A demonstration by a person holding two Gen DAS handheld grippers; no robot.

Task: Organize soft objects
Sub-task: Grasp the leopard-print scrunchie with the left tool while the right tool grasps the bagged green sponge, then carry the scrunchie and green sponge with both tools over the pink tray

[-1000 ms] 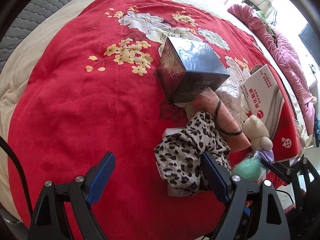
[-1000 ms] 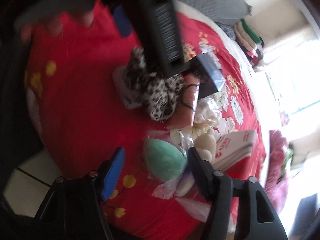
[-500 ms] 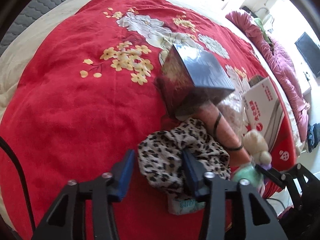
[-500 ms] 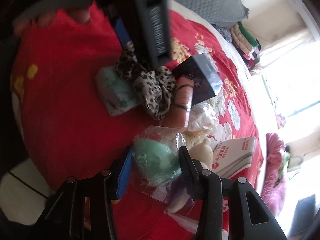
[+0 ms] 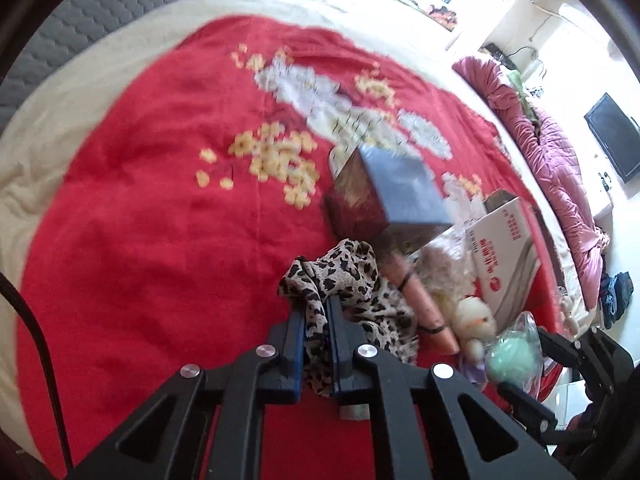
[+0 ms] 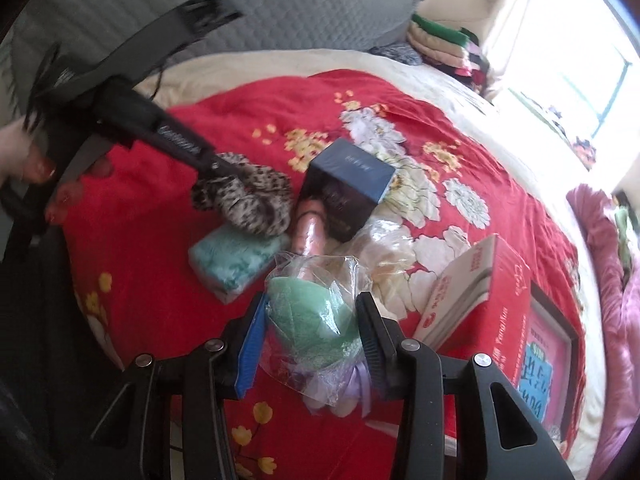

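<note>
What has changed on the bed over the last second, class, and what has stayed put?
The left gripper closed on the leopard-print cloth and bunched it. The right gripper closed around the bagged green toy. The dark box, the red box and the blanket stayed put.

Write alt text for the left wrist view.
The left gripper is shut on a leopard-print cloth lying on a red floral blanket. Beyond the cloth sit a dark box, a white plush toy and a red-and-white carton.
</note>
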